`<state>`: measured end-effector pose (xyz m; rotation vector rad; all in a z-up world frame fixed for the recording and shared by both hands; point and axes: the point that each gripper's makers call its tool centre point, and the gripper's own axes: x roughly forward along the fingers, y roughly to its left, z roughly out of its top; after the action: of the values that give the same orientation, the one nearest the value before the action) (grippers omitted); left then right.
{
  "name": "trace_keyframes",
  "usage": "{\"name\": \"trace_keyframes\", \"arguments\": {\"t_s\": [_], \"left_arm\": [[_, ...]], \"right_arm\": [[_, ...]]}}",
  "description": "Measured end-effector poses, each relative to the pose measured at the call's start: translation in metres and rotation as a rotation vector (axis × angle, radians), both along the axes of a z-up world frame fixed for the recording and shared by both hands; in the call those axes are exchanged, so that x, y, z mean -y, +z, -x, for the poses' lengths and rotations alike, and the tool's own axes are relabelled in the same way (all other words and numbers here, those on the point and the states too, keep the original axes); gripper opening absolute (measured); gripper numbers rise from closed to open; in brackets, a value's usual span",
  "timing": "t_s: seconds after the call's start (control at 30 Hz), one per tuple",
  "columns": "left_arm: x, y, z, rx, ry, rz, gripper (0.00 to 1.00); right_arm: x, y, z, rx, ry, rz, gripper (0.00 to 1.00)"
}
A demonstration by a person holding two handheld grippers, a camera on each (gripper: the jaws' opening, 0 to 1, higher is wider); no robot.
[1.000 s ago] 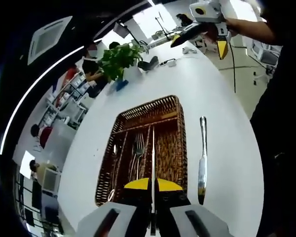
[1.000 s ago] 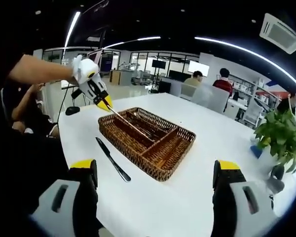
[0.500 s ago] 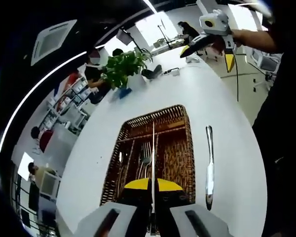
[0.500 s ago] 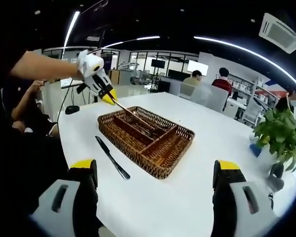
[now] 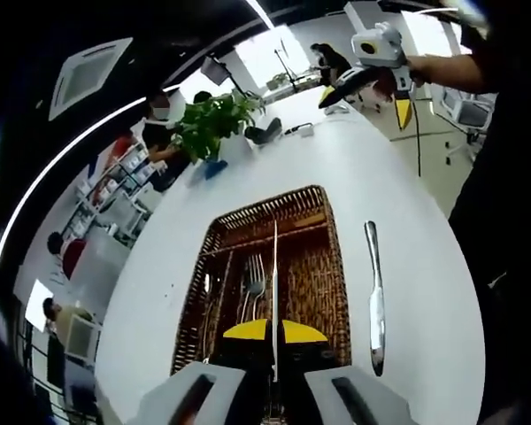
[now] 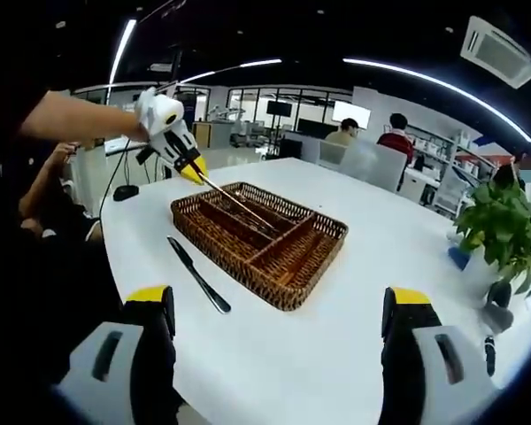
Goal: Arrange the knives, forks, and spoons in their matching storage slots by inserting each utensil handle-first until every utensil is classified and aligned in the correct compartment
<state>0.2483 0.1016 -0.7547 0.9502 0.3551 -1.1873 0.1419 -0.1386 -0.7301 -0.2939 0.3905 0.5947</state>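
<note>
Your left gripper (image 5: 274,332) is clenched on a thin utensil (image 5: 274,274) whose far end reaches over the middle of the wicker tray (image 5: 314,283); in the right gripper view the same gripper (image 6: 193,170) hangs above the tray's (image 6: 292,297) far corner with the utensil (image 6: 234,201) slanting down into it. Forks (image 5: 250,279) already lie in a compartment just left of the held piece, and a knife (image 5: 374,297) rests on the white surface (image 5: 407,221) beside the tray's right wall, apart from it. Your right gripper (image 6: 279,332) is released, jaws wide apart above the surface, grasping nothing.
</note>
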Motion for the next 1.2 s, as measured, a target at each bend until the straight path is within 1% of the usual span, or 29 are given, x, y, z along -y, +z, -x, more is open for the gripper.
{"name": "trace_keyframes", "arguments": {"t_s": [0.13, 0.2, 0.23, 0.4, 0.47, 0.57, 0.77, 0.9, 0.97, 1.0, 1.07, 1.17, 1.2], "left_arm": [[-0.002, -0.01, 0.001, -0.014, -0.005, -0.003, 0.01], [-0.005, -0.017, -0.002, -0.003, -0.011, -0.021, 0.01], [-0.007, -0.021, -0.003, -0.01, -0.009, -0.023, 0.01], [-0.013, -0.032, -0.003, -0.025, -0.004, -0.021, 0.01], [-0.012, -0.035, -0.002, -0.032, -0.002, -0.014, 0.01], [-0.011, -0.04, -0.001, -0.031, -0.012, -0.023, 0.01], [-0.005, -0.047, -0.008, -0.024, -0.021, -0.021, 0.01], [-0.004, -0.056, -0.007, -0.027, -0.035, -0.05, 0.01], [-0.006, -0.058, -0.01, -0.024, -0.032, -0.06, 0.01], [-0.007, -0.058, -0.01, -0.036, -0.027, -0.049, 0.01], [-0.007, -0.06, -0.01, -0.032, -0.026, -0.061, 0.01], [-0.009, -0.064, -0.012, -0.061, 0.007, -0.079, 0.01], [-0.011, -0.068, -0.013, -0.066, 0.02, -0.096, 0.01]], "right_arm": [[-0.003, -0.007, -0.001, -0.01, 0.006, 0.0, 1.0], [-0.004, -0.01, -0.001, -0.017, 0.008, -0.002, 1.0], [-0.004, -0.012, -0.001, -0.021, 0.007, -0.003, 1.0], [-0.005, -0.017, 0.0, -0.032, 0.011, 0.002, 1.0], [-0.005, -0.02, 0.0, -0.038, 0.011, 0.003, 1.0], [-0.007, -0.022, -0.002, -0.043, 0.011, 0.004, 1.0], [-0.009, -0.023, -0.003, -0.044, 0.019, 0.012, 1.0], [-0.006, -0.024, -0.003, -0.047, 0.018, 0.016, 1.0], [-0.004, -0.024, -0.002, -0.047, 0.017, 0.018, 1.0], [-0.003, -0.025, -0.002, -0.047, 0.016, 0.021, 1.0], [-0.002, -0.025, -0.002, -0.049, 0.014, 0.023, 1.0], [-0.001, -0.025, -0.002, -0.049, 0.014, 0.028, 1.0], [-0.002, -0.024, -0.002, -0.048, 0.015, 0.029, 1.0]]}}
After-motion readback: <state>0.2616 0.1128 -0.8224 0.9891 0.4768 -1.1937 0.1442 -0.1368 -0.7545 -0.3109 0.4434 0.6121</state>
